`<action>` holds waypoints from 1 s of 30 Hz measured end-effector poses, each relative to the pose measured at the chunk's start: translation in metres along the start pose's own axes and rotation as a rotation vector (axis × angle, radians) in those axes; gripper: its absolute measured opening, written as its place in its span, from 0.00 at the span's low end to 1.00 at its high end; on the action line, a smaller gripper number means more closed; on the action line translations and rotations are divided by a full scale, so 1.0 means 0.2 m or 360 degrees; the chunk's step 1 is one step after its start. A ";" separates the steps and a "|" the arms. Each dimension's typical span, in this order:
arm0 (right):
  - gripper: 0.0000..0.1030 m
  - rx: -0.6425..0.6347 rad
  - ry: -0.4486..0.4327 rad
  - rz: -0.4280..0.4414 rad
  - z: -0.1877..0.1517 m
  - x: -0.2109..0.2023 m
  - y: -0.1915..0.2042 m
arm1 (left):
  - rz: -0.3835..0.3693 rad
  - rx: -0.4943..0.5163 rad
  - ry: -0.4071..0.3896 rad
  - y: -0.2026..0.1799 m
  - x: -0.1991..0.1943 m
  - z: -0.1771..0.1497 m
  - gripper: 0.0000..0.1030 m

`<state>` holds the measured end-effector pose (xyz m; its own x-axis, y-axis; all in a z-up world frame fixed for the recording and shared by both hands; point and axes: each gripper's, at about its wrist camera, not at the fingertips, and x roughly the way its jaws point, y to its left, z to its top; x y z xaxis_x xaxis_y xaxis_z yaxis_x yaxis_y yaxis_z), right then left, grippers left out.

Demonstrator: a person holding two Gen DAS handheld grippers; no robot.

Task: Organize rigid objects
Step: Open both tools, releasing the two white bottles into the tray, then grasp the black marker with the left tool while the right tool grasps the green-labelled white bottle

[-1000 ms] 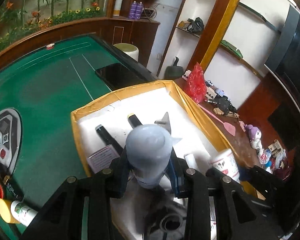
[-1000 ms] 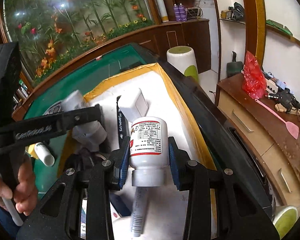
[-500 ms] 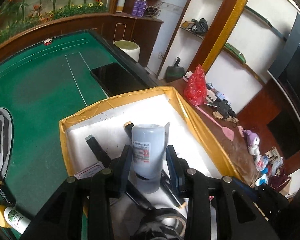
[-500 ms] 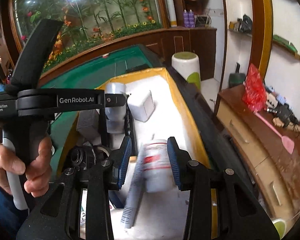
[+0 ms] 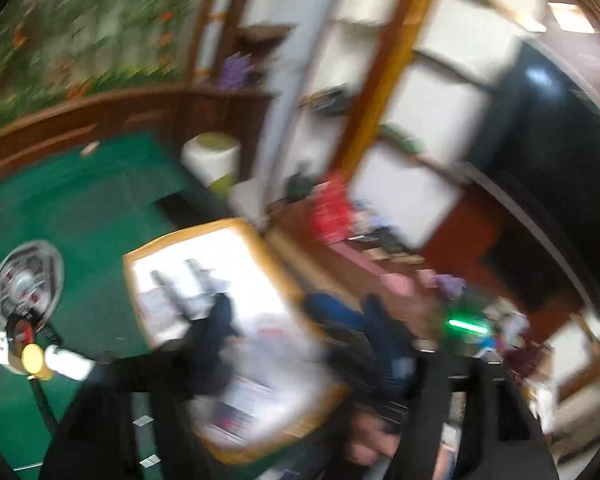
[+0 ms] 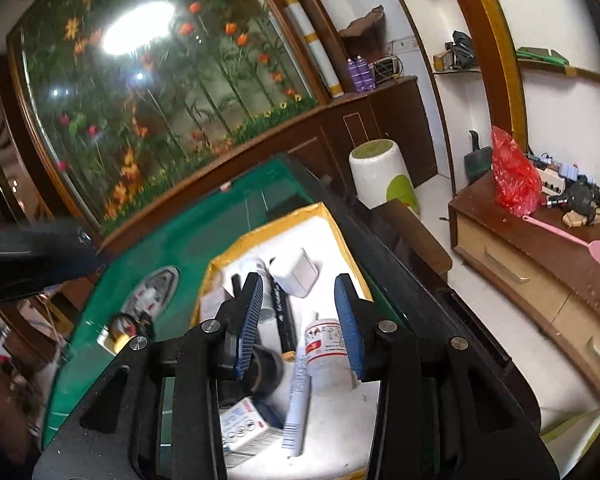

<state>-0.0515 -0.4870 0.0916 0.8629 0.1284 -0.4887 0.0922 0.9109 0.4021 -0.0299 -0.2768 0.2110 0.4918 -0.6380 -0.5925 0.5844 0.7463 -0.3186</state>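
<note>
Two grippers: we see the right gripper (image 6: 299,320) sharply in its own wrist view, while the left gripper (image 5: 296,344) is smeared by motion blur in its view.
Right gripper state: we read its jaws as spread wide, blue pads apart, with nothing between them.
Left gripper state: we cannot tell how far it is parted or whether it carries anything; the blur hides the fingertips.
Box: the yellow-rimmed box (image 6: 342,236) sits on the green table (image 6: 204,220), white inside, and holds nearly all the loose items we can see.
White bottle: the white bottle (image 6: 327,350) lies in the box, below and just inside the right pad, apart from both pads as far as we can judge.
How it should handle: we judge it a light, stiff plastic bottle with a smooth, somewhat slippery label; the straight body below the shoulder looks the best place to grip, across its width.
Black marker: the black marker (image 6: 283,316) lies lengthwise between the two pads in the picture, lower down on the box floor; thin and rigid, likely to roll.
White adapter: the white adapter (image 6: 299,273) rests further back in the box, beyond the fingertips; blocky, flat-sided, easy to pinch.
Other contents: a black tape roll (image 6: 265,372), a white tube (image 6: 298,400) and a small printed carton (image 6: 246,424) crowd the near end.
Outside the box: a yellow-capped bottle (image 5: 56,360) lies on the table, left of the box.
</note>
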 end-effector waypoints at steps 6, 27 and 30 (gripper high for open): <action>0.42 -0.0006 -0.0012 0.0070 -0.02 -0.03 0.13 | -0.0053 0.0373 -0.0019 -0.44 -0.35 -0.15 0.77; 0.42 -0.0284 0.0303 0.0280 -0.24 0.15 0.75 | -0.0034 0.0172 0.0003 -0.09 -0.59 -0.40 0.77; 0.42 -0.0298 0.0437 0.0303 -0.30 0.31 0.80 | 0.0074 -0.0079 0.0064 0.25 -0.51 -0.45 0.77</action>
<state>-0.0141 -0.3088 0.0794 0.6884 0.3796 -0.6181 -0.1714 0.9131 0.3699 -0.1094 -0.1586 0.1885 0.4907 -0.5950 -0.6365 0.5283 0.7841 -0.3257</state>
